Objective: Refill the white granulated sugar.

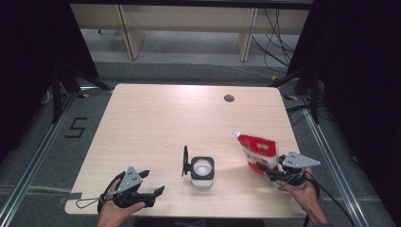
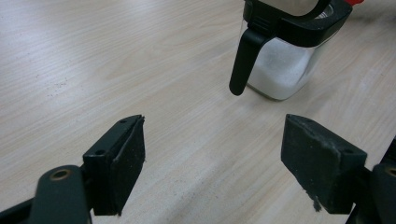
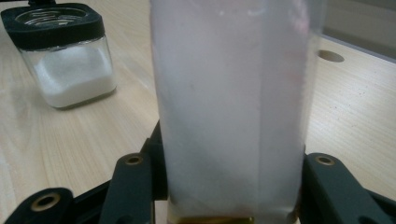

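Where black curtains hang, pale wood table [image 1: 156,118], grey floor [image 1: 47,156], cables [image 1: 276,45]

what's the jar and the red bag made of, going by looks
Jar: clear glass or hard plastic, glossy, white grains showing through; matte black plastic rim and hinged lid. Red bag: thin glossy plastic film, its back translucent white, clamped in the right tool.

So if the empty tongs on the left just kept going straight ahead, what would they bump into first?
Probably the glass jar with the black lid: it stands ahead of the open left tongs, slightly to one side, so they might just clip its hanging handle.
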